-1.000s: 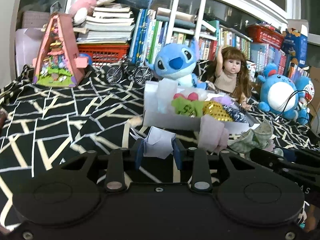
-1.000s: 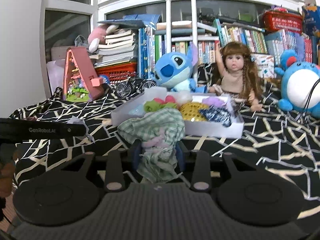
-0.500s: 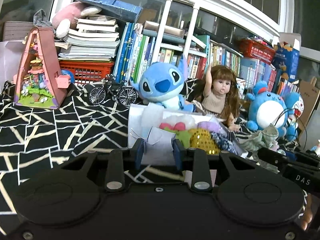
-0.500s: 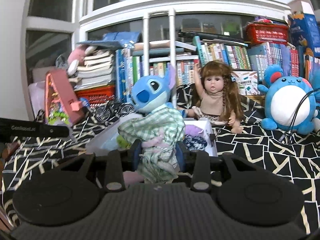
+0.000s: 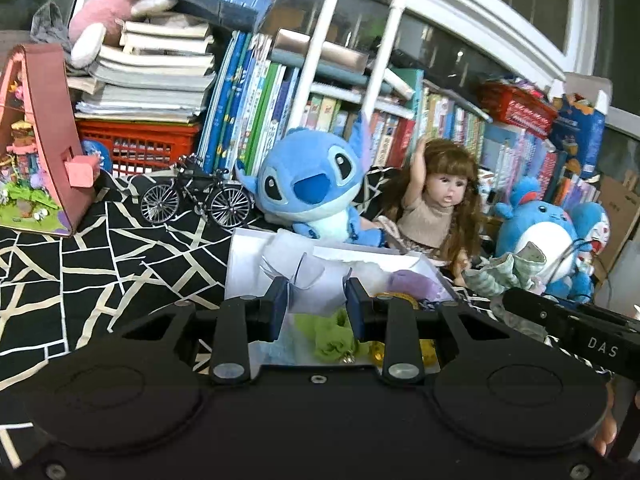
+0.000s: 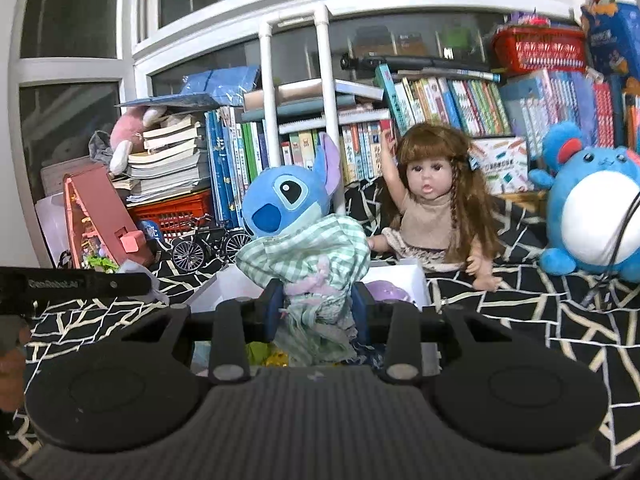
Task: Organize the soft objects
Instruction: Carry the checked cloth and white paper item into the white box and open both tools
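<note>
My left gripper (image 5: 316, 304) is shut on a small pale white-lilac cloth item (image 5: 308, 276), held over the near end of the white box (image 5: 248, 256). Inside the box lie a green piece (image 5: 332, 336), a gold sequinned one (image 5: 400, 304) and a purple one (image 5: 412, 284). My right gripper (image 6: 316, 308) is shut on a green checked cloth bundle with a pink tie (image 6: 308, 256), above the same white box (image 6: 404, 276). That bundle also shows at the right of the left wrist view (image 5: 508, 272), with the right gripper's black body below it.
Behind the box sit a blue plush (image 5: 316, 188), a long-haired doll (image 5: 440, 204) and a round blue-white plush (image 5: 544, 236). A toy bicycle (image 5: 196, 200) and a pink toy house (image 5: 36, 152) stand left. Bookshelves fill the back. A black patterned cloth (image 5: 100, 264) covers the surface.
Both grippers have moved forward and upward toward the white box, carrying their cloth pieces. The box now lies right under the fingertips instead of ahead of them.
</note>
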The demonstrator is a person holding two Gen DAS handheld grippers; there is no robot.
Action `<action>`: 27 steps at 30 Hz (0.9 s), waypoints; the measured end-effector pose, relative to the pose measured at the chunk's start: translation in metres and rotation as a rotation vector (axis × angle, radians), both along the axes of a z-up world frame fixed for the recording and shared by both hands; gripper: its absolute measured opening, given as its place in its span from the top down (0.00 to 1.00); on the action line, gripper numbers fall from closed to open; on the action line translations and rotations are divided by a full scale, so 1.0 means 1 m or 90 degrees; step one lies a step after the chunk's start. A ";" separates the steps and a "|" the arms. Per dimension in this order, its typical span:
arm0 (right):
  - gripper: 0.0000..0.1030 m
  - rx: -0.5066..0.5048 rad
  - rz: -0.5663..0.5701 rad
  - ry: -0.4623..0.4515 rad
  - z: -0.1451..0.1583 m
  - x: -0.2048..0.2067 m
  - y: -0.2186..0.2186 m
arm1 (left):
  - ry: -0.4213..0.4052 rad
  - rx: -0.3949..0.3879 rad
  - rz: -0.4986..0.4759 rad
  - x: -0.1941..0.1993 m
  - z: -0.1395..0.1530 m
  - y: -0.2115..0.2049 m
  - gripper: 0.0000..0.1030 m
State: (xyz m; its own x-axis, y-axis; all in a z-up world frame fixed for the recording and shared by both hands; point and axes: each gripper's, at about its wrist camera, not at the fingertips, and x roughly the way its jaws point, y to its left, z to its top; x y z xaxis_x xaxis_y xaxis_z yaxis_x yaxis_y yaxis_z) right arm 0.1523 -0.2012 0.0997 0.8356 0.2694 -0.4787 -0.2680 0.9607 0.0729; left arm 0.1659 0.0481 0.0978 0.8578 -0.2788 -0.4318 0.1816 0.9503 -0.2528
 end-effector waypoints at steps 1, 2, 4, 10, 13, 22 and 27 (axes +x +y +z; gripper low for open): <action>0.60 0.001 0.001 0.006 -0.002 0.006 0.001 | 0.000 0.006 -0.002 0.006 -0.002 -0.003 0.71; 0.60 0.003 0.001 0.014 -0.004 0.013 0.002 | -0.002 0.015 -0.002 0.012 -0.004 -0.006 0.71; 0.60 0.014 0.003 0.032 -0.006 0.026 0.004 | 0.004 0.033 -0.003 0.024 -0.009 -0.013 0.71; 0.59 0.028 0.008 0.069 -0.015 0.068 0.013 | 0.035 0.044 0.002 0.060 -0.030 -0.028 0.71; 0.60 0.033 0.000 0.100 -0.022 0.088 0.015 | 0.043 0.032 0.008 0.072 -0.036 -0.029 0.71; 0.59 0.063 -0.021 0.184 -0.041 0.131 0.021 | 0.066 0.027 -0.009 0.091 -0.042 -0.028 0.71; 0.59 0.042 -0.050 0.191 -0.053 0.141 0.026 | 0.076 0.042 -0.013 0.096 -0.049 -0.032 0.71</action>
State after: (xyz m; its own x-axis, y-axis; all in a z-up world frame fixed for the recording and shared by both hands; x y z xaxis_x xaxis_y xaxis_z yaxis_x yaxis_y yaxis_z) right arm 0.2932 -0.1749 0.0470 0.6791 0.2479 -0.6909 -0.1495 0.9682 0.2004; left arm 0.2618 0.0157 0.0485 0.7937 -0.2636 -0.5482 0.1737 0.9619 -0.2110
